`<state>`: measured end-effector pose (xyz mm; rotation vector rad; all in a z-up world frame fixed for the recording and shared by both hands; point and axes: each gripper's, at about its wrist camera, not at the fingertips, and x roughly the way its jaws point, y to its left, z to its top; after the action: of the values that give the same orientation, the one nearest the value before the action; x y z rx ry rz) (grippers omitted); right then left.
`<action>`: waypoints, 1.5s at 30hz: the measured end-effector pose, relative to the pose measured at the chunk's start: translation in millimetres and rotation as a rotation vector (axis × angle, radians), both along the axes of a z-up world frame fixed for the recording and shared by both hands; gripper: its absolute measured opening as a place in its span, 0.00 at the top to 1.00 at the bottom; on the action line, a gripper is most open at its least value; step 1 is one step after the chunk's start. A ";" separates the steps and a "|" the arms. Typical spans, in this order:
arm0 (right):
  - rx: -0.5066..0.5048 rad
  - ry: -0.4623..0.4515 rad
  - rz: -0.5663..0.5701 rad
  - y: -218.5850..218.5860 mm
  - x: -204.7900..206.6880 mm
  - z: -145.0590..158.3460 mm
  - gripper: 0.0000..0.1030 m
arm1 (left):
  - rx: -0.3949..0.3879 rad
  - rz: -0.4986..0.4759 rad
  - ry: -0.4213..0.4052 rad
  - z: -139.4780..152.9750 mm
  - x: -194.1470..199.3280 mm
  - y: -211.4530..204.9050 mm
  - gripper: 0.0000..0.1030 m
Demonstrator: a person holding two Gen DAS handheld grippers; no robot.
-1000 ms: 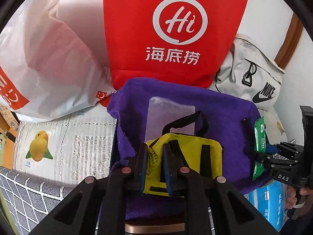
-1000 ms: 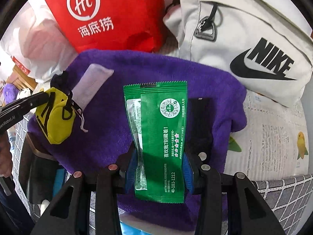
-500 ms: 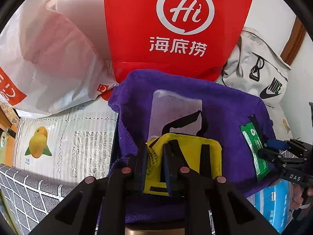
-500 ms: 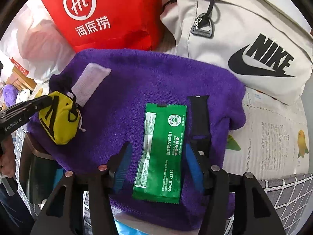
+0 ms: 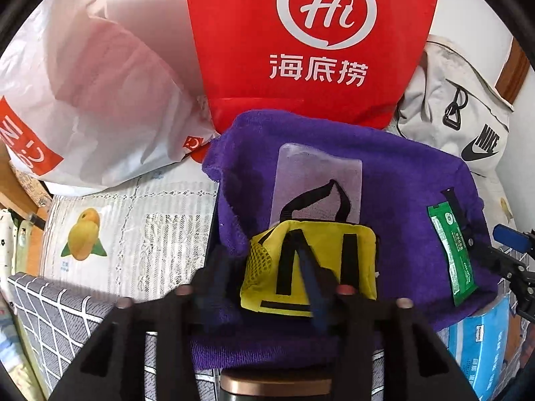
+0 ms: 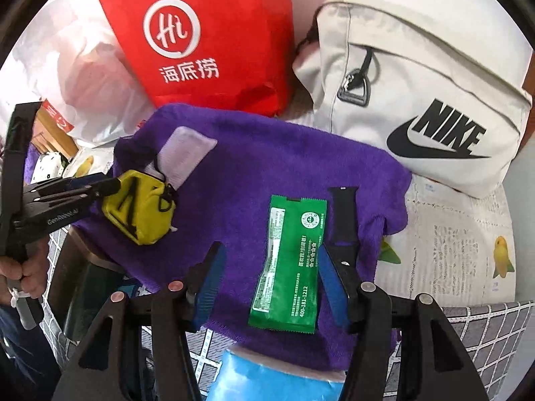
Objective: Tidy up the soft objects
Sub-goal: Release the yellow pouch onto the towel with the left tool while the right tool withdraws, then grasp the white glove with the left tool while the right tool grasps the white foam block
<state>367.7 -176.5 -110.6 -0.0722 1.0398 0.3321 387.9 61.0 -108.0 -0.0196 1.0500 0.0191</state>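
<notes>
L→R, worktop w/ lemon-print cover.

White plastic bag (image 5: 100, 100) far L, red bag (image 5: 311, 43) behind centre, grey Nike bag (image 6: 418, 77) at R. Purple towel (image 6: 267, 167) spread in front of them, carrying the small items.

Left gripper (image 5: 267, 287): jaws look parted, blurred; yellow pouch (image 5: 314, 264) sits betw. them on the towel's L part, partly over a pale sachet (image 5: 317, 180). Cannot tell if any grip remains.

Right gripper (image 6: 267, 284): jaws spread wide, gripping nothing. Green packet (image 6: 291, 267) lies flat on towel betw. them, touching neither; black strap (image 6: 344, 217) just beside it on the R.

Judgement: placing step, both items laid down. To do well: back each gripper straight out w/ jaws wide, so the pads don't snag the pouch's loop or drag towel nap. Keep packet parallel to strap.
</notes>
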 end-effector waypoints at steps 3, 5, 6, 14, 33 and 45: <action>0.003 -0.014 -0.001 -0.5 -3.5 7.1 0.45 | -0.005 -0.004 -0.015 8.1 -5.1 -1.3 0.56; 0.007 -0.035 -0.010 -2.7 -8.5 14.1 0.45 | -0.005 -0.007 -0.028 14.7 -8.8 -2.1 0.56; 0.013 -0.043 -0.011 -4.2 -12.3 17.4 0.45 | -0.003 -0.010 -0.034 18.5 -11.2 -3.0 0.56; 0.050 -0.096 -0.014 -5.8 -44.7 44.2 0.45 | -0.004 -0.066 -0.109 52.5 -34.8 -21.0 0.56; 0.067 -0.186 -0.024 -21.5 -193.7 55.6 0.45 | -0.046 -0.228 -0.125 71.7 -178.2 -56.5 0.56; 0.045 -0.164 -0.090 -30.3 -271.1 18.1 0.45 | -0.145 -0.279 -0.013 2.9 -232.8 -85.1 0.56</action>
<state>96.5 -206.8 -92.5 -0.0121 0.8698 0.2629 155.1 -24.1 -105.1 -0.0048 1.0315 -0.3093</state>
